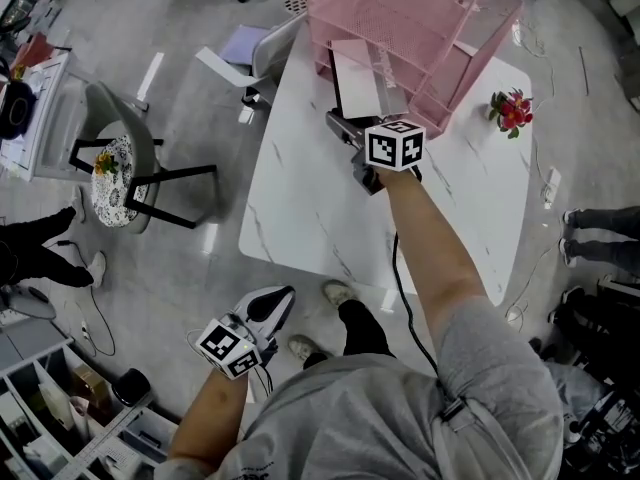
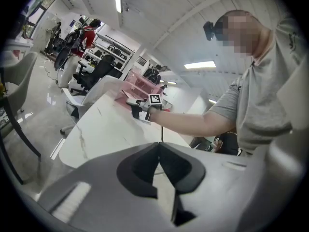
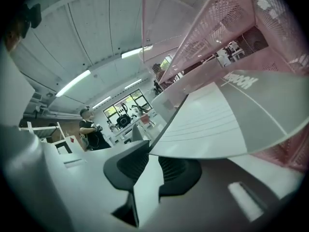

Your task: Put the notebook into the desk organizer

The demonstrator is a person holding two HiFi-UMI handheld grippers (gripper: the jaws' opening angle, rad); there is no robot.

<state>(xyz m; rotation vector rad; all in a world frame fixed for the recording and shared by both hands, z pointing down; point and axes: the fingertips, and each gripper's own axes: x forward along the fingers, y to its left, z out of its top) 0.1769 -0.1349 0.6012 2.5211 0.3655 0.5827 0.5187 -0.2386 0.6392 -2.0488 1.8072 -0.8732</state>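
A grey and white notebook (image 1: 356, 80) lies half inside the lowest shelf of the pink mesh desk organizer (image 1: 425, 18) at the far end of the white marble table (image 1: 300, 208). My right gripper (image 1: 342, 126) is at the notebook's near edge. In the right gripper view the notebook (image 3: 227, 115) stretches over the jaws into the organizer (image 3: 227, 28). Its corner sits at the tips of the right gripper (image 3: 153, 153), whose jaws stand a narrow gap apart. My left gripper (image 1: 272, 306) hangs low beside the table over the floor, shut and empty, as the left gripper view (image 2: 158, 146) also shows.
A small bunch of red flowers (image 1: 512, 110) lies on the table right of the organizer. A grey chair (image 1: 120, 168) with a patterned cushion stands at the left, a white chair (image 1: 262, 53) at the table's far corner. A person's legs (image 1: 600, 233) show at the right.
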